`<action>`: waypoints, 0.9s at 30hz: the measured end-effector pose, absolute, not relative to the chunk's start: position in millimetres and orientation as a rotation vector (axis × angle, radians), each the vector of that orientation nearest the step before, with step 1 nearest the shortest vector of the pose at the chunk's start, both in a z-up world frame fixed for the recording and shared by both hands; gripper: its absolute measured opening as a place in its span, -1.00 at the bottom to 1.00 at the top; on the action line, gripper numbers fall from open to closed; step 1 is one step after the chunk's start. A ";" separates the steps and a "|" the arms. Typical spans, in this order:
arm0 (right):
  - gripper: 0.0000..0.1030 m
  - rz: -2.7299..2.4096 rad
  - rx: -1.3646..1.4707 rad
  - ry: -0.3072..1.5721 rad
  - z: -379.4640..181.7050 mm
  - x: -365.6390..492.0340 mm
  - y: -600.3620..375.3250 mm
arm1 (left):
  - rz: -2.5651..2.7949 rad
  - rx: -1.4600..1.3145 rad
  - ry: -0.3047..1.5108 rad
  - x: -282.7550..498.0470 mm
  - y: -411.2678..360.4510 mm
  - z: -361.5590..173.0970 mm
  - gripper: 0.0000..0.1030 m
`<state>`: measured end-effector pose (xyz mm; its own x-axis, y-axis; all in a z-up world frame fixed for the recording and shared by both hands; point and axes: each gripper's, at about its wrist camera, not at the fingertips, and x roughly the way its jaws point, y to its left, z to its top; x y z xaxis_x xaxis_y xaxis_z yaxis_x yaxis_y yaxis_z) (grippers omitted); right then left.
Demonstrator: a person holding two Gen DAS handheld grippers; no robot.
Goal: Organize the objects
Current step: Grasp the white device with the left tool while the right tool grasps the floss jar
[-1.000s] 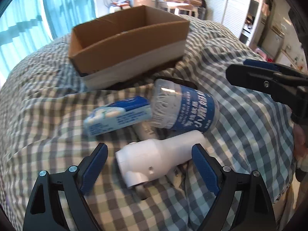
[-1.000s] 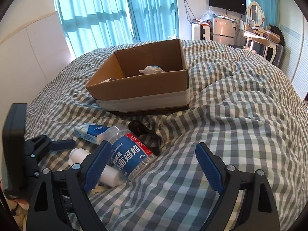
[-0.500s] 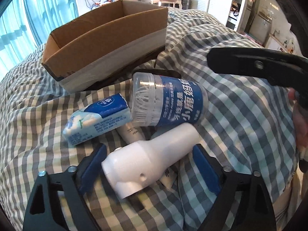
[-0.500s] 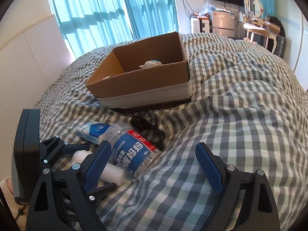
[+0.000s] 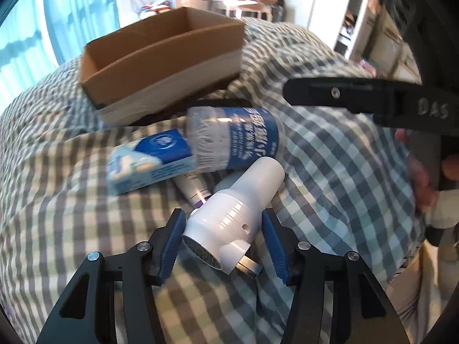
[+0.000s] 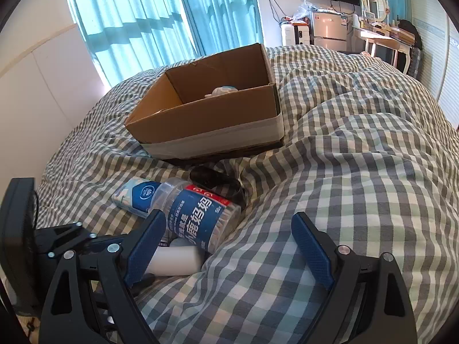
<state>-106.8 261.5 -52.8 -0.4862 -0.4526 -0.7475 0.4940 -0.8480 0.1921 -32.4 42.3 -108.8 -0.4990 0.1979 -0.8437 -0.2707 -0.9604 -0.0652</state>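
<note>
Both wrist cams look down, close over bed; share cardboard box (image 5: 160, 57) (image 6: 212, 109), floss jar (image 5: 235, 140) (image 6: 198, 215).

- Bright daylight comes through the teal curtains (image 6: 160, 23), blown pale where the sun hits.
- The left wrist view is smeared by motion: the cardboard box (image 5: 160, 57) and checked duvet (image 5: 71, 186) look soft.
- The right wrist view is sharp.
- Fisheye bending curves the edges, with dark corners.
</note>
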 end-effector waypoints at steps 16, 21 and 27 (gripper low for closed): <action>0.74 -2.231 1.091 0.360 -76.1 -102.3 201.7 | 2.831 -1.316 0.024 -22.2 -33.0 -54.6 0.08; 0.75 -2.189 1.154 0.542 -101.3 -103.5 177.7 | 2.850 -1.351 -0.003 -27.8 -46.0 -65.3 0.08; 0.77 -2.161 1.224 0.622 -117.4 -114.2 166.5 | 2.830 -1.369 -0.058 -31.1 -49.1 -77.5 0.08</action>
